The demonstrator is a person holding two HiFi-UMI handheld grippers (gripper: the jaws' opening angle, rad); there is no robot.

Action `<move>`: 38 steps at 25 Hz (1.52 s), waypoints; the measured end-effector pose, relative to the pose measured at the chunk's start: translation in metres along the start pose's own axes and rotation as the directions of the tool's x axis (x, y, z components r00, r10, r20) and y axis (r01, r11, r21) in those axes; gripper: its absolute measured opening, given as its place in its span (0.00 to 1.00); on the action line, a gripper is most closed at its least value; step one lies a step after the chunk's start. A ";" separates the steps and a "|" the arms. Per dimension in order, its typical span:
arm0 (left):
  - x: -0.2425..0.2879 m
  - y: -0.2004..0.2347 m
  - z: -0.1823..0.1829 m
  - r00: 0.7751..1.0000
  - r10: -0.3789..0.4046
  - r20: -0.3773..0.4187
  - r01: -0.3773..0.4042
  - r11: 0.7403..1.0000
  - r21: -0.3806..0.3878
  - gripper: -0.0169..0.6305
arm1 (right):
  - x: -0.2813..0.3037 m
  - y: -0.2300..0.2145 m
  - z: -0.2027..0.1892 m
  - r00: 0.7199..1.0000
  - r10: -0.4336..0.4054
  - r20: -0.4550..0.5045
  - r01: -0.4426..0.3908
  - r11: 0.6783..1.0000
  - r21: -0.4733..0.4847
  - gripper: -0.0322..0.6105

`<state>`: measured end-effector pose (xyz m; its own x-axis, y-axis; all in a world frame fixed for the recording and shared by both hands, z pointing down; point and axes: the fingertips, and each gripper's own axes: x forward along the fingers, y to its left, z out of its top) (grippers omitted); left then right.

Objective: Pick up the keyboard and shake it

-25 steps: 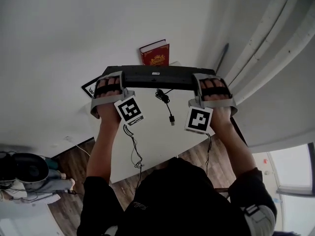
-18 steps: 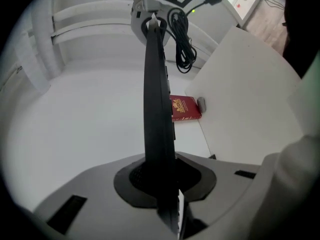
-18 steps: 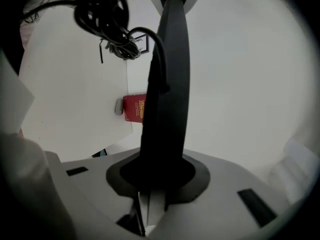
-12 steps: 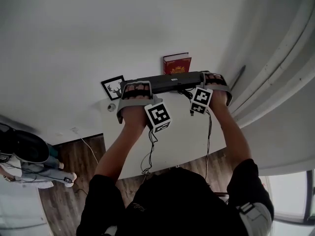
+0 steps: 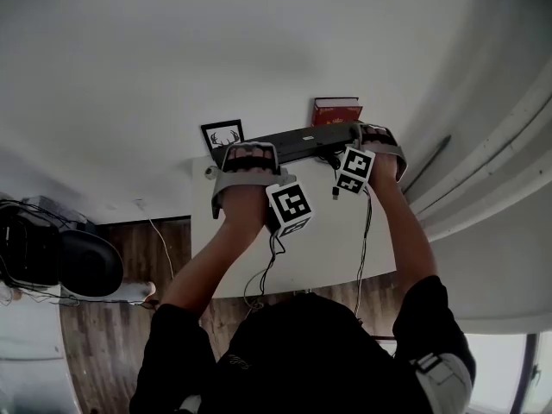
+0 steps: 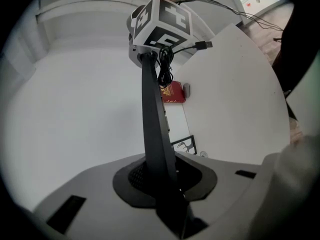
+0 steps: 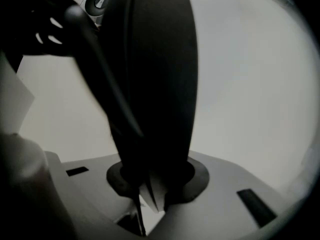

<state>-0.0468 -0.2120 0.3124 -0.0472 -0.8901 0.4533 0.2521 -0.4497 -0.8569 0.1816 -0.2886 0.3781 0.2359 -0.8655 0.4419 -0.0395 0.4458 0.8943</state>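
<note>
The black keyboard (image 5: 297, 142) hangs in the air above the white table (image 5: 323, 240), held at both ends. My left gripper (image 5: 241, 152) is shut on its left end; the jaws have just eased slightly wider, pads still pressing. My right gripper (image 5: 378, 138) is shut on the right end. In the left gripper view the keyboard (image 6: 152, 119) runs edge-on from my left gripper (image 6: 161, 180) to the other gripper's marker cube (image 6: 161, 23). Its bundled USB cable (image 6: 166, 70) dangles below. In the right gripper view, the keyboard (image 7: 160, 74) is a dark blur clamped in my right gripper (image 7: 152, 178).
A red book (image 5: 336, 110) and a framed deer picture (image 5: 222, 134) stand at the table's far edge against the wall. A small round object (image 5: 210, 172) lies at the far left corner. A black chair (image 5: 86, 264) stands on the wooden floor to the left.
Still clamped at both ends, the keyboard has swung with both grippers: it now sits farther away and tilted, right end higher in the picture. The head view has also shifted.
</note>
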 end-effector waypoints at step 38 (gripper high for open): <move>0.052 0.012 -0.038 0.995 0.050 0.089 -0.045 0.997 -0.058 0.14 | -0.129 -0.022 0.012 0.997 -0.079 0.007 0.079 0.994 -0.072 0.20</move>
<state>-0.0828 -0.2661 0.3165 0.0517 -0.9013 0.4302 0.1971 -0.4131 -0.8891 0.1408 -0.1893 0.3022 0.2314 -0.8995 0.3707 0.0494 0.3914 0.9189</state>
